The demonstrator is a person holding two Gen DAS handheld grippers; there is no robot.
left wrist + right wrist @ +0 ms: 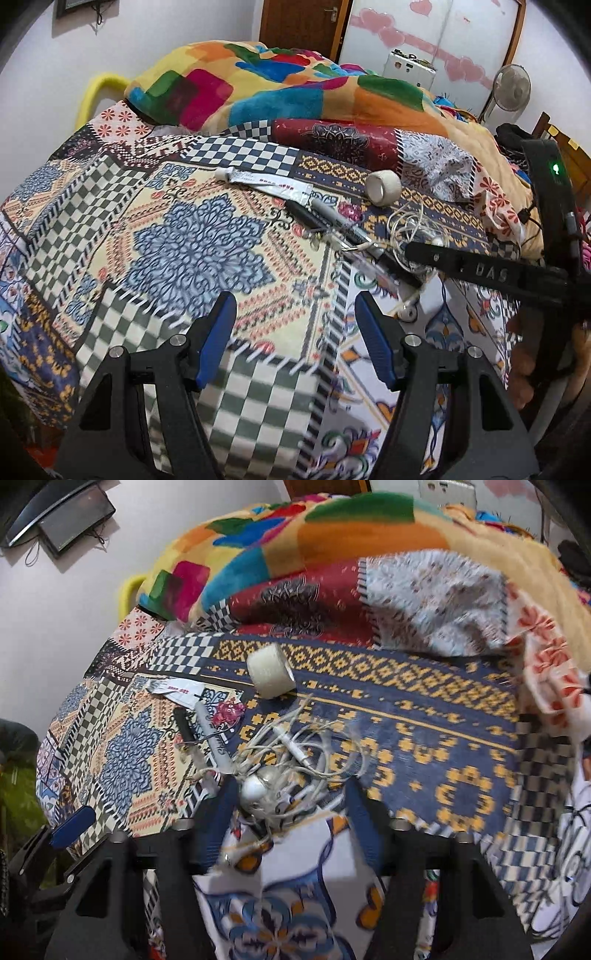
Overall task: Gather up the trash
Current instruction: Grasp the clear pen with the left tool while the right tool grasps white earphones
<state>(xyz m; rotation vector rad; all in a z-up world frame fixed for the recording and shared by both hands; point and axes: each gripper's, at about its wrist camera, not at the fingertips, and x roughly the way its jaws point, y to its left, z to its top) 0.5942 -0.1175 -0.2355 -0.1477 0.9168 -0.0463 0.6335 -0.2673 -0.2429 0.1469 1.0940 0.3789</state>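
A bright multicoloured fleece blanket [280, 85] lies heaped on the patchwork-print bedsheet [192, 254]; a pedestal fan [511, 88] stands beside the brown wooden door [299, 22].

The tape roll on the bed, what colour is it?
Off-white, almost cream. The tape roll shows best in the right wrist view.

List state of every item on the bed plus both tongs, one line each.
Left tongs: open, empty, over the bedsheet.
Right tongs: open, straddling the earphone tangle, pads not pressing.
Earphone tangle: knotted, loose on the sheet.
Tape roll: on its side, apart from the tangle.
Squeezed tube: flattened, cap on, lying flat.
Silver marker: capped, lying beside the black pen.
Black pen: lying flat.
Blanket: bunched up behind.
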